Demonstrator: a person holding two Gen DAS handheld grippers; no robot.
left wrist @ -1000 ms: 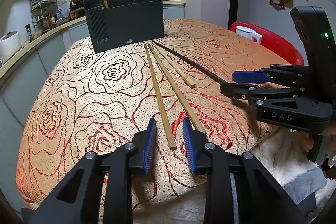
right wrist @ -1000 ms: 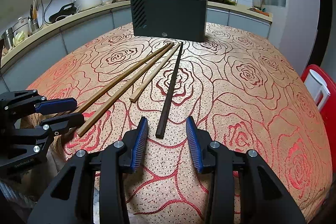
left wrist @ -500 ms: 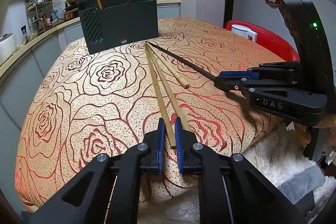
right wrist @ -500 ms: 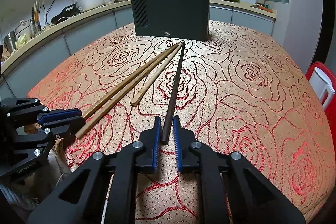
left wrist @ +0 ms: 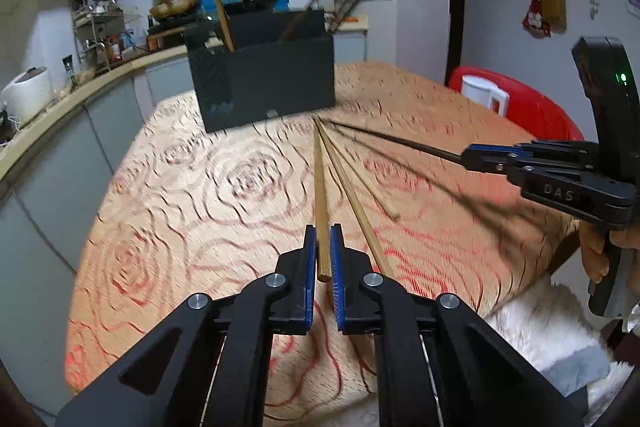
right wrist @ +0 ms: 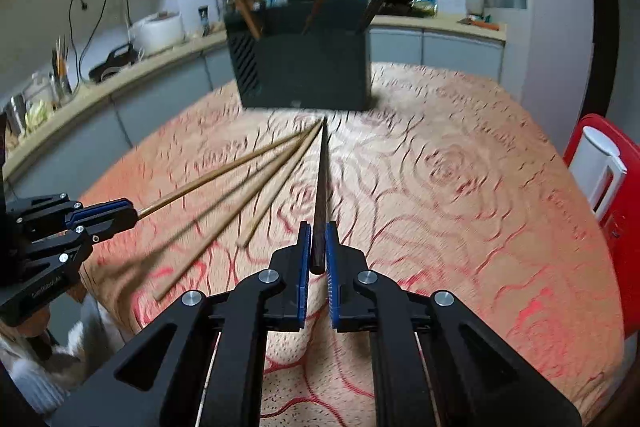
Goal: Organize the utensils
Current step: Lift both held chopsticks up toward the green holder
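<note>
The left gripper [left wrist: 324,251] pinches a light bamboo chopstick [left wrist: 320,195] between its blue-padded fingers [left wrist: 309,267], near end raised off the rose-patterned desk [left wrist: 180,227]. The right gripper [right wrist: 318,247] likewise clamps a dark wooden chopstick [right wrist: 321,187]; both sticks point toward the black utensil holder [right wrist: 312,67].

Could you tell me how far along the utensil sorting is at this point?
Partly done. Several chopsticks already stand in the holder. In hand: the left gripper is shut on a light chopstick, and the right gripper is shut on the dark chopstick; both appear lifted at the near end. Left: two more light chopsticks lie on the tablecloth, and the held pair must go into the holder.
</note>
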